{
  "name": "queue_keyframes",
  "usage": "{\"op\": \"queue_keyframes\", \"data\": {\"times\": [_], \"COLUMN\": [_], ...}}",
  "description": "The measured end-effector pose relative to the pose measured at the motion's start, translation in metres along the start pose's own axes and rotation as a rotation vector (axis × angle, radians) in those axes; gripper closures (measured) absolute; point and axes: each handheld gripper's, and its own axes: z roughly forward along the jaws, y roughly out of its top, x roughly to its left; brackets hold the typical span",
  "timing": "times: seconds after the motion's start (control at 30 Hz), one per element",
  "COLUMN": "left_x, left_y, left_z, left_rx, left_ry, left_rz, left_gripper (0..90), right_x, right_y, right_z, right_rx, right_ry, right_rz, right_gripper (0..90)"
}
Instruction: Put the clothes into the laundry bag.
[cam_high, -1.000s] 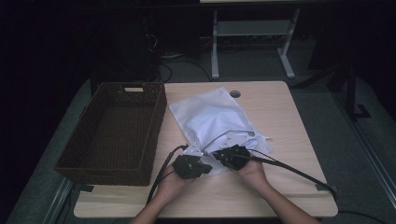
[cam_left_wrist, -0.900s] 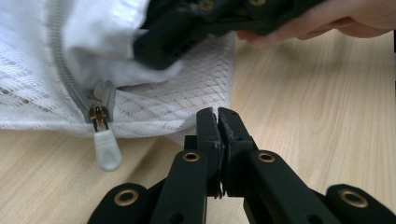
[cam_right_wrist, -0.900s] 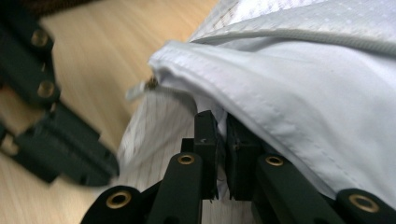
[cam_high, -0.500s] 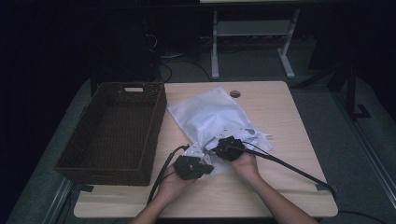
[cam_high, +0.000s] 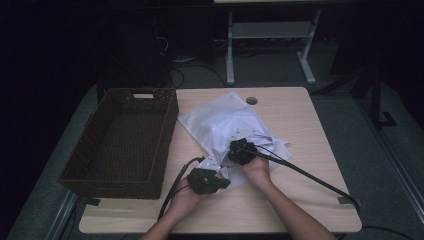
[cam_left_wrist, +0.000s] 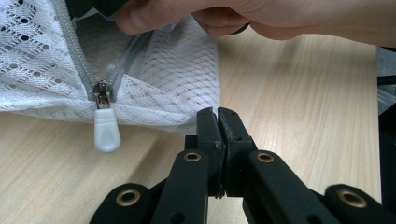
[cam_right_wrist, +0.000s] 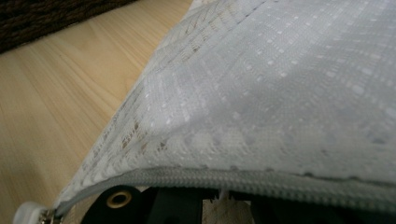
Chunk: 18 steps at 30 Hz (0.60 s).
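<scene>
Both grippers' fingers pinch the mesh bag (cam_left_wrist: 154, 79) — left gripper (cam_left_wrist: 218, 114) anchoring the corner beside the zipper (cam_left_wrist: 103, 122), right gripper (cam_high: 242, 151) holding the zipper edge.

Mesh laundry bag (cam_high: 227, 127) on table (cam_high: 310, 145) centre, just right of wicker basket (cam_high: 122, 142). Zipper pull (cam_left_wrist: 106, 135) at bag's near edge. Cable hole (cam_high: 252, 100) behind bag.

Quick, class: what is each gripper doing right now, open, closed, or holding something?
Left gripper: closed on the corner edge of the white mesh bag.
Right gripper: closed, apparently on the bag's zipper edge.
</scene>
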Motion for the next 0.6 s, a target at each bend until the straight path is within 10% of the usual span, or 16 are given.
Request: {"op": "queue_keyframes", "data": {"times": [0.3, 0.6], "left_x": [0.001, 0.006], "left_y": [-0.001, -0.003], "left_z": [0.0, -0.004], "left_rx": [0.017, 0.018], "left_ry": [0.01, 0.026], "left_rz": [0.005, -0.005], "left_gripper": [88.5, 88.5], "right_x": [0.0, -0.011], "right_y": [-0.006, -0.012], "right_z": [-0.01, -0.059], "right_rx": [-0.004, -0.008], "right_ry": [0.055, 0.153], "right_rz": [-0.036, -0.046], "right_gripper": [74.3, 54.7]}}
